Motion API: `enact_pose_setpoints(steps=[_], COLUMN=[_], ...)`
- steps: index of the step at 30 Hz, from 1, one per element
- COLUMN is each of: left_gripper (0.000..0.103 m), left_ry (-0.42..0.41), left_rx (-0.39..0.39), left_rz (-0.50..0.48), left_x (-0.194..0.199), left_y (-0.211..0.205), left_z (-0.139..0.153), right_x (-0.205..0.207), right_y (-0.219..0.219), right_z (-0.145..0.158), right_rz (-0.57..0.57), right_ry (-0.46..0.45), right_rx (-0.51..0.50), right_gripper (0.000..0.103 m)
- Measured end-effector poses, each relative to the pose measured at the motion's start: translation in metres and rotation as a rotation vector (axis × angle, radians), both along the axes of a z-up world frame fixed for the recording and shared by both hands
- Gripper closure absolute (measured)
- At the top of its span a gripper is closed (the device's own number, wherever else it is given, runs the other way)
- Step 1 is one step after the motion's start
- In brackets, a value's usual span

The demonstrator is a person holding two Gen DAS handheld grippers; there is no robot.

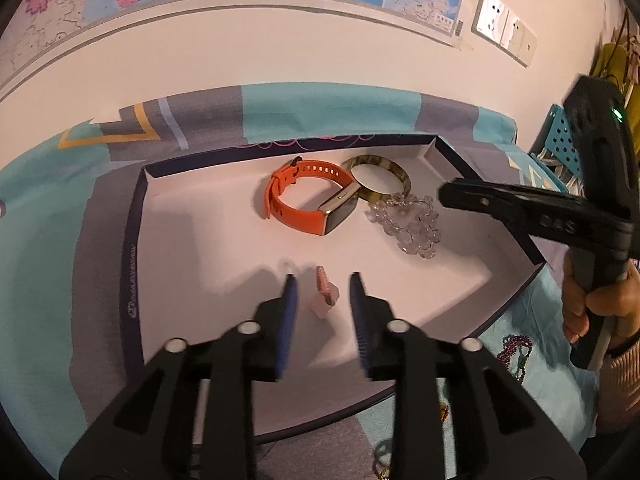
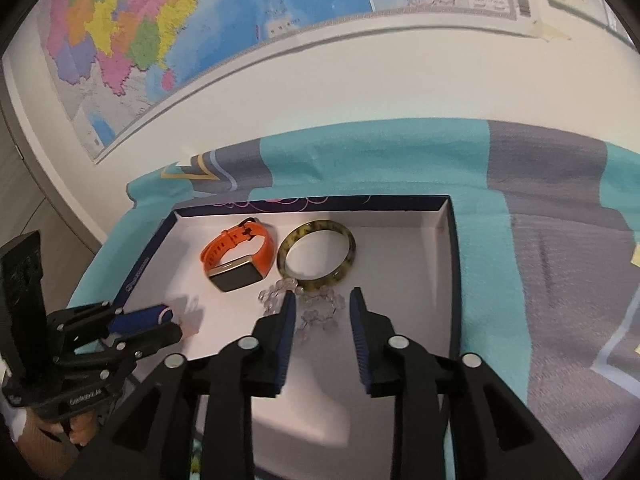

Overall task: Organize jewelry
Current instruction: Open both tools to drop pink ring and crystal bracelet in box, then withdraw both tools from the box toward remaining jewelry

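Shallow white box [image 1: 460,280] centre frame holds orange watch [image 1: 308,196], mottled bangle [image 1: 404,180], clear bead bracelet [image 1: 412,224], small pink piece [image 1: 325,294]. Left gripper [image 1: 323,282] released, straddling pink piece; right gripper [image 2: 322,300] released above beads

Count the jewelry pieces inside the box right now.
4: orange watch at the back, green bangle beside it, clear bead bracelet touching the bangle, small pink piece between the left gripper fingers.

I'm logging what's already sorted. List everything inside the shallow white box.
Inside the box: an orange watch, a mottled green bangle, a clear bead bracelet and a small pink piece between the left gripper fingers. The near floor is hidden by both grippers.
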State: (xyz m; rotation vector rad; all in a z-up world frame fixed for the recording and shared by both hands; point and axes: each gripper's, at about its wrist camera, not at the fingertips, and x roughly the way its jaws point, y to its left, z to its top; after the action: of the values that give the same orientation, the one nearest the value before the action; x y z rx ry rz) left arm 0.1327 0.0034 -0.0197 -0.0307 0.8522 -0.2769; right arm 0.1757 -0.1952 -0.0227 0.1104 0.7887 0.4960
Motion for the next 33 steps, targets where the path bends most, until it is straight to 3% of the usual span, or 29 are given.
enact_pose_setpoints(steps=[4, 7, 17, 24, 33], left_gripper=[0.06, 0.059, 0.05, 0.047, 0.042], left_ry=[-0.03, -0.042, -0.097, -0.109, -0.083], left_rx=[-0.004, 0.003, 0.015, 0.004, 0.04], left_rz=[0.011, 0.018, 0.006, -0.004, -0.044], left_x=[-0.012, -0.024, -0.074, -0.096, -0.117], left_y=[0.007, 0.011, 0.017, 0.015, -0.001], left_z=[0.007, 0.011, 0.022, 0.023, 0.01], right_x=[-0.02, -0.037, -0.08, -0.109, -0.129], right_y=[-0.003, -0.006, -0.005, -0.003, -0.005], right_z=[0.008, 0.014, 0.019, 0.007, -0.017], right_rz=[0.023, 0.051, 0.122, 0.143, 0.14], right_ry=[-0.026, -0.049, -0.08, -0.084, -0.045], right_rx=[-0.004, -0.006, -0.02, -0.075, -0.132], right_gripper=[0.065, 0.061, 0.059, 0.053, 0.053])
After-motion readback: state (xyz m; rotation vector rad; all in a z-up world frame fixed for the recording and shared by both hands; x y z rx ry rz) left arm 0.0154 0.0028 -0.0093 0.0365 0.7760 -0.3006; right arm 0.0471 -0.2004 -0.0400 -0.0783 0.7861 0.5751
